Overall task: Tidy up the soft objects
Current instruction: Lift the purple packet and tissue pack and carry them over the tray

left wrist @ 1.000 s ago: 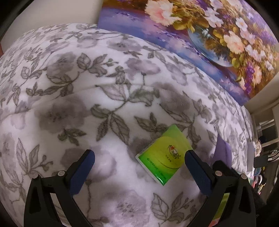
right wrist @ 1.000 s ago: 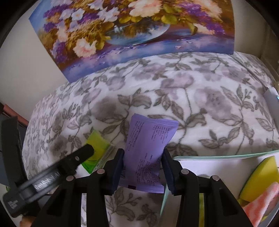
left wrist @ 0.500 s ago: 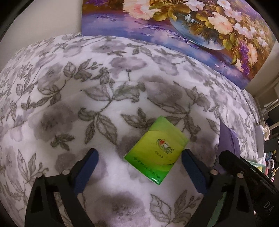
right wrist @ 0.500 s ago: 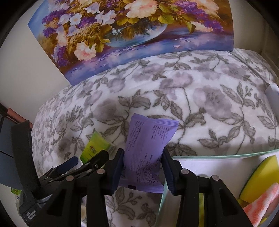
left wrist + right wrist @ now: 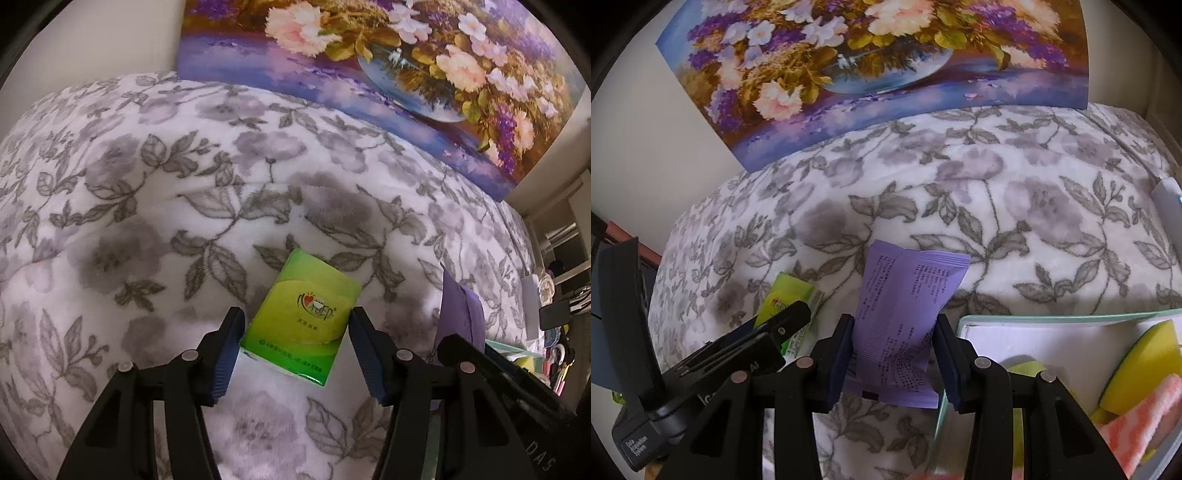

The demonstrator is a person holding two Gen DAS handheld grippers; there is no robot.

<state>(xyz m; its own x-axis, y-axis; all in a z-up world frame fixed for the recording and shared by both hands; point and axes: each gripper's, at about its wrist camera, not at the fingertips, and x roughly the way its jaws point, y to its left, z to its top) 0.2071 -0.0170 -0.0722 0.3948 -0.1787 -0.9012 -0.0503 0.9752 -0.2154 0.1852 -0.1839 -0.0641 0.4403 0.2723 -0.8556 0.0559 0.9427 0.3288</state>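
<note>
Our left hand-held gripper (image 5: 295, 350) sits low over the floral blanket (image 5: 147, 221), its blue-padded fingers (image 5: 227, 354) on either side of the green tissue pack (image 5: 301, 317). The left pad lies at the pack's edge; we cannot tell whether the right pad touches it, nor whether the pack is truly pinched. The pack lies flat on the blanket, tilted slightly.

Our right hand-held gripper (image 5: 894, 354) is closed on the purple packet (image 5: 905, 314), which stands upright between its pads; the print is too small to read. Just to its right is the pale green-rimmed tray (image 5: 1052, 317), holding a yellow sponge (image 5: 1141, 365) and a pink-and-white cloth (image 5: 1145, 417), both cut off by the frame. A flower painting (image 5: 871, 66) leans against the wall behind the blanket.
</note>
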